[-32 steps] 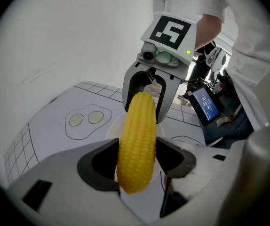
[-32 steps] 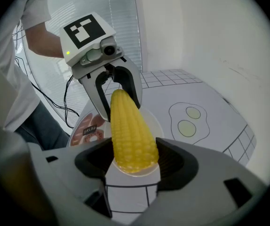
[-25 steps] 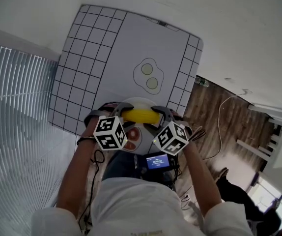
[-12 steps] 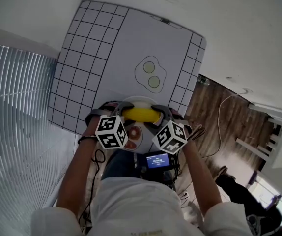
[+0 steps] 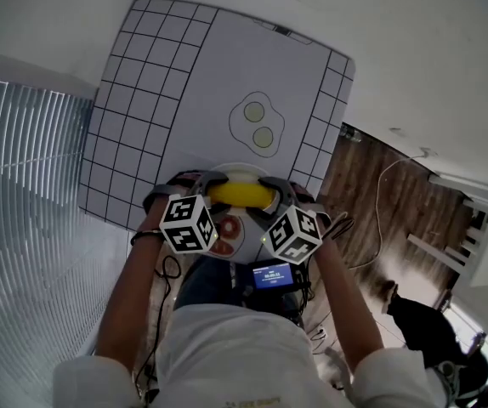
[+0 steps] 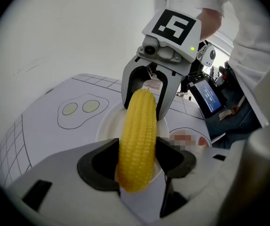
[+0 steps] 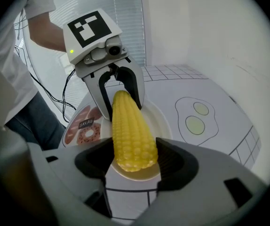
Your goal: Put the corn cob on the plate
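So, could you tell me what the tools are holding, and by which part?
The corn cob, held by both: the left tool grips one end, the right tool the other.

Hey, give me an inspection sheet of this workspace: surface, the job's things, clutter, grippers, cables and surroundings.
Surface: white mat with grid borders, a printed fried-egg drawing and a printed bread picture.
Job's things: corn cob held over the white plate; whether it touches the plate cannot be told.
Clutter: small device with a lit screen near the person's lap.
Grippers: left gripper shut on one end of the cob, right gripper shut on the other.
Cables: black cable by the left wrist; white cable on the floor.
Surroundings: wooden floor, ribbed panel.
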Available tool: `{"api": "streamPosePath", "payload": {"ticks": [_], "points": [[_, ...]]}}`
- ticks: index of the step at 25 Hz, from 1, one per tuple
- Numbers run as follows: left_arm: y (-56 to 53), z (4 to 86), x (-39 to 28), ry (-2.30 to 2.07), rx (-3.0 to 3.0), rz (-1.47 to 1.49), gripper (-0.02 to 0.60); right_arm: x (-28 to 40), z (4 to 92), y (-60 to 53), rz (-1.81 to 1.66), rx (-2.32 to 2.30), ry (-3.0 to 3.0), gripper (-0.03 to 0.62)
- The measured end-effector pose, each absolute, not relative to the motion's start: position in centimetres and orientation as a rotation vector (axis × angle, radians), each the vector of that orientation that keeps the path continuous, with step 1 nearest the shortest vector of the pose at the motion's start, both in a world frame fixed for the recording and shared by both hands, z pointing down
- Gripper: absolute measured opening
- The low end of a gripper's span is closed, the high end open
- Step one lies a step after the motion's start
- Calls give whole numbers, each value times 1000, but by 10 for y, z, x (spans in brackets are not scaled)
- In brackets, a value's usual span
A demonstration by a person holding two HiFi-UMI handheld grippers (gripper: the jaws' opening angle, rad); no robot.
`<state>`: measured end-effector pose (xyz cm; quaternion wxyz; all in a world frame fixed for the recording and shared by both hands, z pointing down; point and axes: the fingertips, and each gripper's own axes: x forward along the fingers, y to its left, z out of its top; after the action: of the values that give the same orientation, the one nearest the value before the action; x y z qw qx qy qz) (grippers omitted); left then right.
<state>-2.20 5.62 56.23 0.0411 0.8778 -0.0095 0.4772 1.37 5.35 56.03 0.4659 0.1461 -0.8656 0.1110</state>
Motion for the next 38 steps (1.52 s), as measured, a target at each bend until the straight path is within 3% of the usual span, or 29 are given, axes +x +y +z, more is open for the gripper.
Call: {"api": "streamPosePath", "payload": {"ticks": [38], "points": [[56,565,-18,17,2665,1456,262,12,561,54,252,341,-2131,285]]}}
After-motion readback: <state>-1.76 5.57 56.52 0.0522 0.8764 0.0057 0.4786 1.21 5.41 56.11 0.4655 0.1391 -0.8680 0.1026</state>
